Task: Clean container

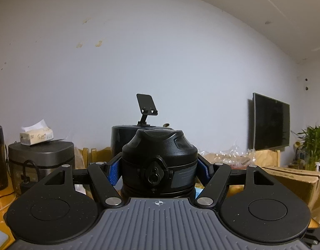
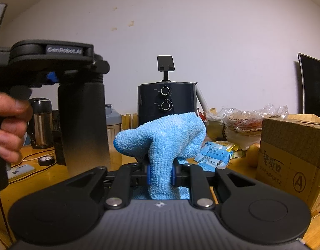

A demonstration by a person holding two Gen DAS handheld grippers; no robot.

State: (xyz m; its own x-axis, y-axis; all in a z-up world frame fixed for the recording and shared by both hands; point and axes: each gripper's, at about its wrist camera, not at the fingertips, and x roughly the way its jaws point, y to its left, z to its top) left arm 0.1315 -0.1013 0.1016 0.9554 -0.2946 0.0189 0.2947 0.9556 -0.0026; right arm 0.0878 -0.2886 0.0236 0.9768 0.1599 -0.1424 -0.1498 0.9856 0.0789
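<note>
The left gripper (image 1: 158,166) has its jaws clamped on the black lid (image 1: 158,145) of the dark bottle (image 2: 83,123), the blue pads (image 1: 113,171) pressed against either side of the cap. From the left wrist view only the lid and its lock button show; the bottle's body drops out of sight behind the gripper's housing. The right wrist view shows that body upright at the left, hanging below the left gripper, though the frame does not reveal whether its base touches the wooden table (image 2: 45,179). A hand (image 2: 8,129) on the grip is blurred and cut by the frame edge.

The right gripper (image 2: 161,176) has its jaws drawn in narrow on a light-blue cloth (image 2: 162,141) — a bunched fold rises above the fingers and flops to both sides, apart from the bottle.

Farther back on the table stand a black air fryer (image 2: 166,102) with a phone stand (image 2: 165,63) on top, a steel kettle (image 2: 41,123), a cardboard box (image 2: 293,156) and blue packets (image 2: 216,154) — their print too small to read. A tissue box (image 1: 36,137) sits on a grey cooker (image 1: 41,158).
</note>
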